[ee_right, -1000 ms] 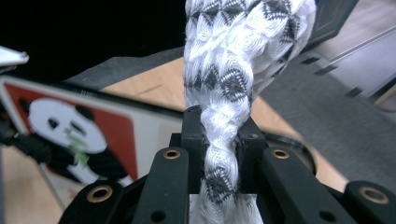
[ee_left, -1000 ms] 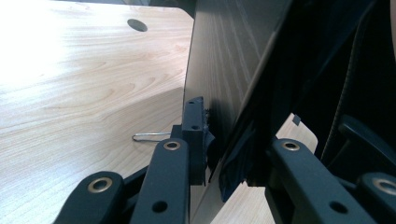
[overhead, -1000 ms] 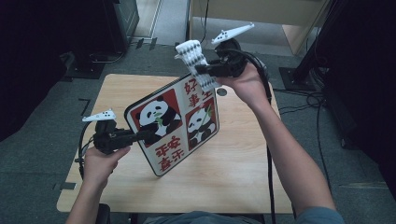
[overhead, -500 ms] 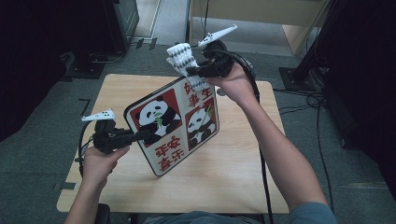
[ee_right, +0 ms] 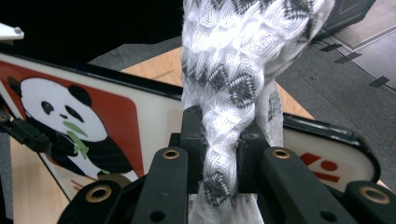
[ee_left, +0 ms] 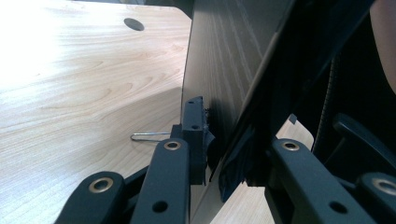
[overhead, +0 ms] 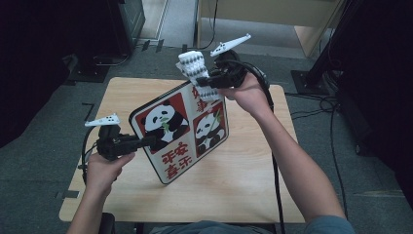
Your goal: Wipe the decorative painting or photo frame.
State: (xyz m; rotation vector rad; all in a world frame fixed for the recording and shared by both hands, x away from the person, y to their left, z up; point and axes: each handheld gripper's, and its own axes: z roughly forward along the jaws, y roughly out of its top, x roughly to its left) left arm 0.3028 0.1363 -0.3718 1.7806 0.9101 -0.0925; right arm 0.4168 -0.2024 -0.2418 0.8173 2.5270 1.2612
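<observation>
A panda board (overhead: 182, 129), red and white with black characters, is held tilted above the wooden table (overhead: 243, 185). My left gripper (overhead: 148, 142) is shut on its left edge; in the left gripper view the board's thin edge (ee_left: 224, 93) runs between the jaws. My right gripper (overhead: 204, 80) is shut on a white and grey knitted cloth (overhead: 195, 68), bunched up over the board's upper edge. In the right gripper view the cloth (ee_right: 233, 70) is pinched between the jaws just above the board (ee_right: 93, 116).
A thin metal wire loop (ee_left: 149, 136) lies on the table (ee_left: 70, 93), which has a dark cable hole (ee_left: 134, 24) at the far side. Cables (overhead: 311, 112) run across the grey floor to the right. Dark furniture (overhead: 58, 29) stands behind the table at left.
The right gripper with the cloth has moved left and slightly down along the board's upper edge. The left gripper and the board have stayed put.
</observation>
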